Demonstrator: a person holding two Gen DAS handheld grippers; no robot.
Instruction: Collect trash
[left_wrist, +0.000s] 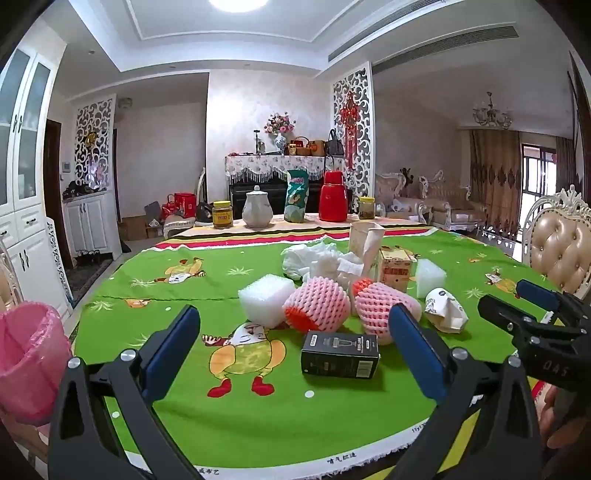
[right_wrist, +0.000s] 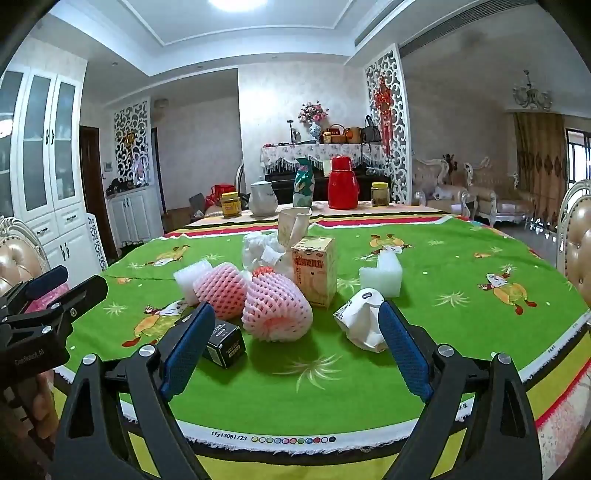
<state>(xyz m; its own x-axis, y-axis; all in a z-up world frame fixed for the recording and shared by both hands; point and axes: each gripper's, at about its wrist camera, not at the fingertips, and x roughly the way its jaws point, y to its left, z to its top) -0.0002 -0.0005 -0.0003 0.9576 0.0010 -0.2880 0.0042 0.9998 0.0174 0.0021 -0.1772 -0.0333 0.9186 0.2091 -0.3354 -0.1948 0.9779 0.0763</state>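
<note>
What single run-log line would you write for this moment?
phase: approach | left gripper: open, empty | right gripper: open, empty | nearest trash: black box | bin: left, pink liner

The right gripper (right_wrist: 295, 343) is hovering wide open at the near edge of the green cartoon tablecloth (right_wrist: 424, 332), holding nothing. Between its blue pads (right_wrist: 186, 350) a pink foam fruit net (right_wrist: 275, 308) is lying, with a black carton (right_wrist: 225, 341) just left and a crumpled white wrapper (right_wrist: 360, 323) right. The left gripper (right_wrist: 48, 295) is showing at far left.
</note>
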